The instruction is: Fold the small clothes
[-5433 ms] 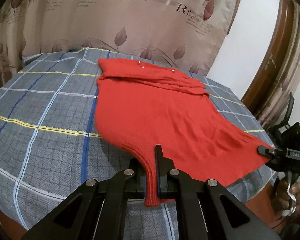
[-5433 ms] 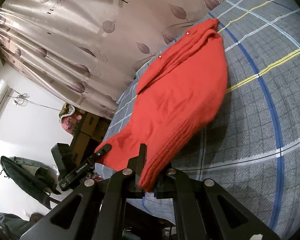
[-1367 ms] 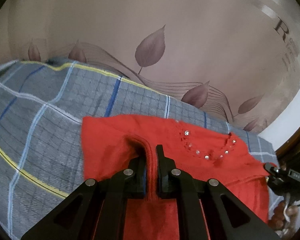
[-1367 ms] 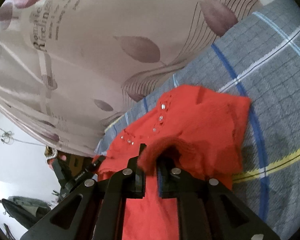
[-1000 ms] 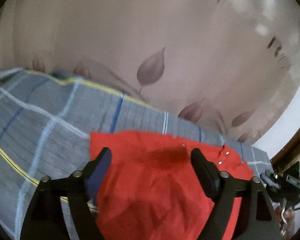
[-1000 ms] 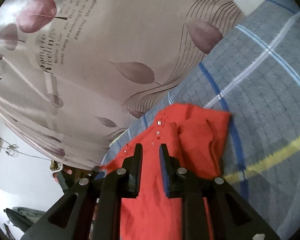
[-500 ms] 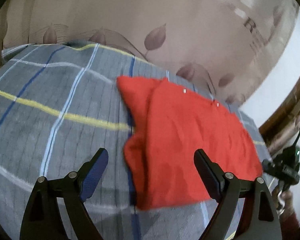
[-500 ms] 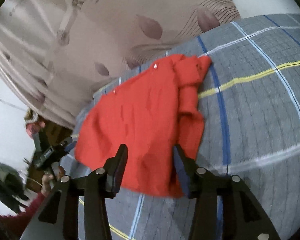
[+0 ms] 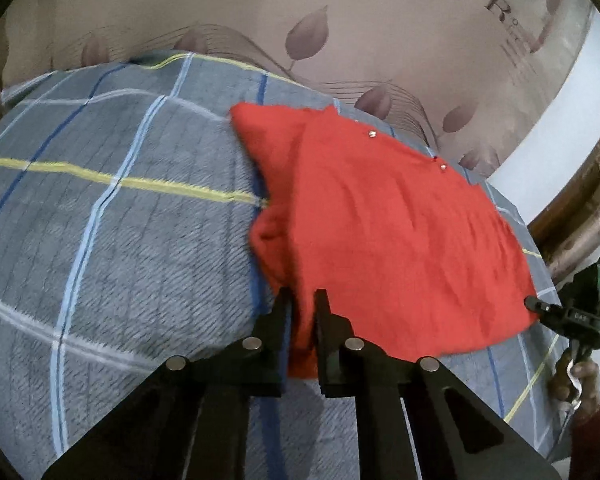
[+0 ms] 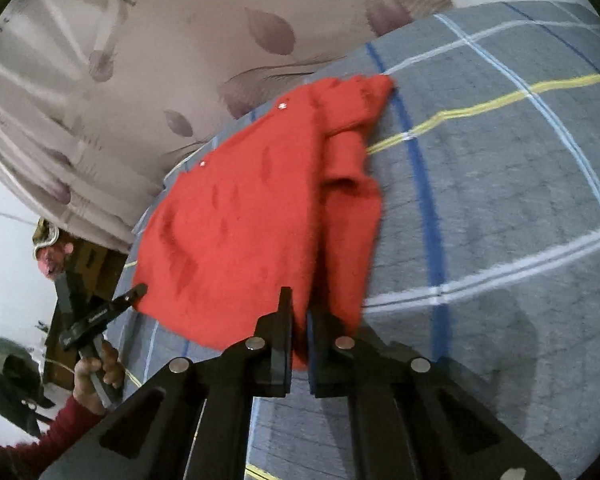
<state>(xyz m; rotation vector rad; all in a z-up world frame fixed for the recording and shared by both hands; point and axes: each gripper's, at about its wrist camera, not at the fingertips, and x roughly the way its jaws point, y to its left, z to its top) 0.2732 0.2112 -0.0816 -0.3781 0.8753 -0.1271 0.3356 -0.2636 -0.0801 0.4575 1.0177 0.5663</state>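
We had both the left gripper (image 9: 302, 312) and right gripper (image 10: 298, 312) clamped on the red sweater's (image 9: 380, 232) near corners; we judged an even, level lift best.

Curtain (image 9: 380, 20) print – large "R" legible, smaller lettering beside it too blurred to read.

Fuzzy knit red garment (image 9: 388, 240), ribbed fleece blanket (image 9: 140, 248)

blanket (image 9: 120, 240) cut off all edges | curtain (image 9: 340, 20) print text blurred, unreadable
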